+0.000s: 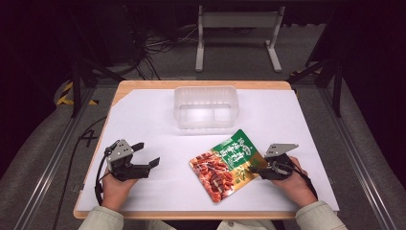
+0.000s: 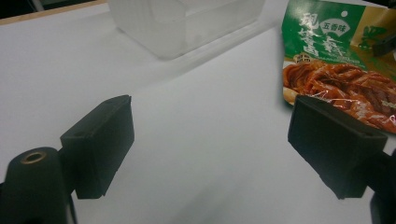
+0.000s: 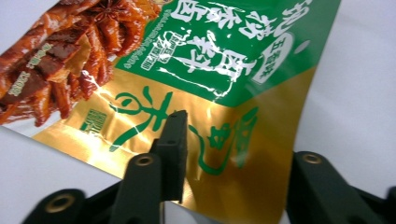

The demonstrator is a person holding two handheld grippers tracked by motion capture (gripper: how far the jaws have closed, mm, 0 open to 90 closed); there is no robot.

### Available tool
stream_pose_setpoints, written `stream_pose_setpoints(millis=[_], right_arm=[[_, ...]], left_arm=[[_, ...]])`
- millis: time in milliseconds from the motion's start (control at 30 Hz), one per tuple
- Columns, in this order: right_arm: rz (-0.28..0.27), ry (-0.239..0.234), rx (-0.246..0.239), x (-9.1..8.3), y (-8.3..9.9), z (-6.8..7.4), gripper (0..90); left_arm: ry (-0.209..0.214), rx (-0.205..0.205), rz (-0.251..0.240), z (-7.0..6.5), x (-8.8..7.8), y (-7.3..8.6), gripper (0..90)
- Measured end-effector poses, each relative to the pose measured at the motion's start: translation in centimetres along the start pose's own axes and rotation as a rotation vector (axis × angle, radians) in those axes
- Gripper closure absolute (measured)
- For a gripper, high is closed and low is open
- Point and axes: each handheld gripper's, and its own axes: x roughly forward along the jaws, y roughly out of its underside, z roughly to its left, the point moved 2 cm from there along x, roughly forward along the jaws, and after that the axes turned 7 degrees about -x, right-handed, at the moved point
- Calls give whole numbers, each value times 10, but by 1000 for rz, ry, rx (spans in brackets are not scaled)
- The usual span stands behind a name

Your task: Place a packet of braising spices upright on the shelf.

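Observation:
A snack pouch (image 1: 225, 165), green and gold with a picture of red-brown meat, lies flat on the white sheet in front of the person's right hand. My right gripper (image 1: 253, 166) reaches in from the pouch's right side. In the right gripper view (image 3: 238, 154) its jaws stand apart astride the gold edge of the pouch (image 3: 210, 56): one jaw lies over the foil and the other is hidden beneath it. My left gripper (image 1: 148, 154) rests at the left with nothing in it. Its jaws stand wide apart in the left gripper view (image 2: 210, 140), with the pouch (image 2: 336, 60) off to the right.
A clear plastic container (image 1: 207, 108) (image 2: 187, 23) stands empty at the middle back of the sheet. The wooden table edge (image 1: 201, 85) runs behind it. On the floor beyond stand a grey metal frame (image 1: 238, 21) and loose cables.

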Motion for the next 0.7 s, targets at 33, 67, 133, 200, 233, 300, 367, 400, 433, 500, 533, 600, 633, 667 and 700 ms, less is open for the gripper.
stream_pose_setpoints(millis=[33, 67, 133, 200, 233, 300, 367, 400, 433, 500, 533, 600, 633, 667, 700], right_arm=[[5, 7, -5, 0, 0, 0, 670], [7, 14, -3, 0, -1, 0, 697], [12, 23, 1, 0, -1, 0, 741], [15, 36, -6, 0, -2, 0, 792], [17, 41, -6, 0, -3, 1, 814], [22, 47, -2, 0, -4, 3, 864], [20, 61, -8, 0, -7, 5, 896], [22, 71, -9, 0, -8, 6, 899], [20, 83, -13, -1, -9, 6, 900], [7, 94, -5, -3, -12, 6, 900], [-10, 93, 4, -5, -13, 6, 900], [-29, 89, 22, -9, -16, 6, 900], [-36, 86, 27, -11, -17, 6, 900], [-43, 84, 30, -13, -18, 6, 900], [-51, 81, 36, -15, -19, 6, 900]], left_arm=[[-1, 4, -1, 0, 0, 0, 151], [-2, 5, 1, 0, 0, 0, 150], [-2, 5, 1, 0, 0, 0, 151], [-2, 4, 0, 0, 0, 0, 151], [-2, 5, 1, 0, 0, 0, 151], [-3, 3, 2, 0, 0, 0, 151], [-5, 8, 2, 0, 0, 0, 151], [-4, 3, 2, 0, 0, 0, 151], [-4, 4, 0, 0, 0, 0, 151], [-3, 5, 2, 0, 0, 0, 151], [-4, 2, 3, 0, 0, 0, 150], [-6, 3, 3, 1, -1, 0, 151], [-6, 4, 2, 1, -1, 0, 151], [-9, 6, 2, 1, -1, 1, 151], [-13, 5, 3, 1, -1, 1, 151]])
